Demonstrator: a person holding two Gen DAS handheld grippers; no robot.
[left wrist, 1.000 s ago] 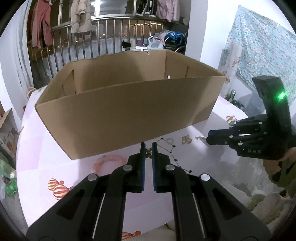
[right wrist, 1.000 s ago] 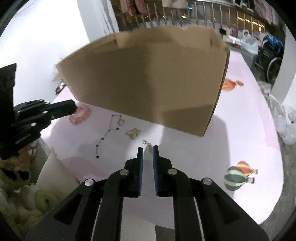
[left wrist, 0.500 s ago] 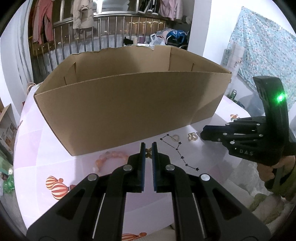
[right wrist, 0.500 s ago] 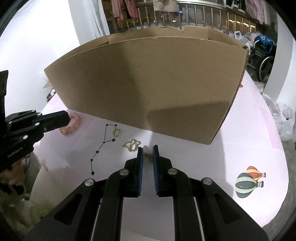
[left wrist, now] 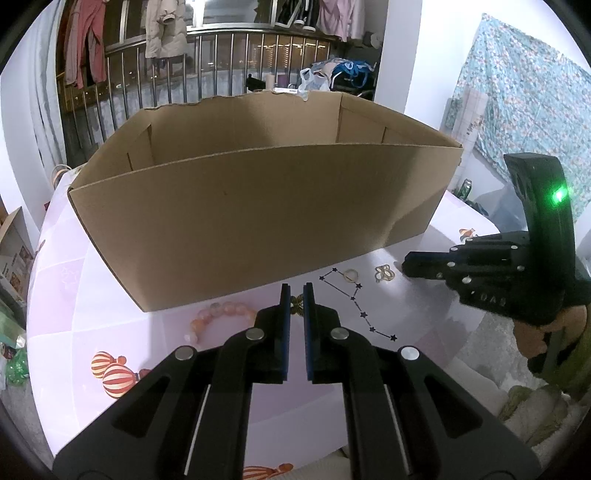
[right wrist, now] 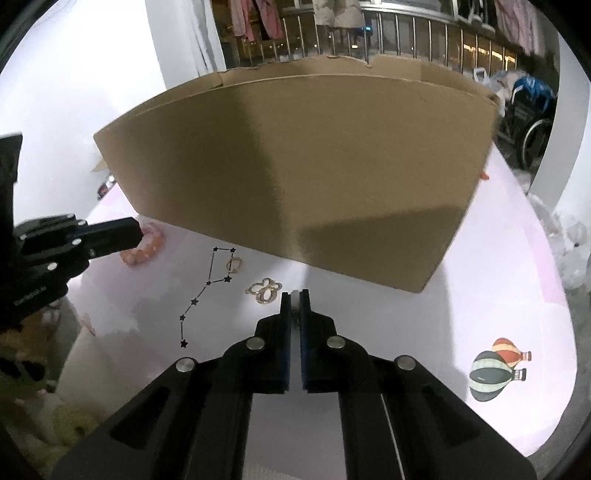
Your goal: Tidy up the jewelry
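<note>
Jewelry lies on the pale pink table in front of an open cardboard box. A pink bead bracelet lies just left of my left gripper, which is shut, with a small gold butterfly piece seen past its tips. A gold ring and a gold clover piece lie to the right. My right gripper is shut low over the table, with a small chain piece between its tips; the clover piece, ring and bracelet lie to its left.
The box fills the table's far side. A printed star constellation and balloon prints mark the tablecloth. A railing with hanging clothes stands behind. Soft bedding lies past the table's near right edge.
Both grippers have moved lower and nearer to the table; the right one has closed in on the small chain piece by the clover. The box looms larger.
</note>
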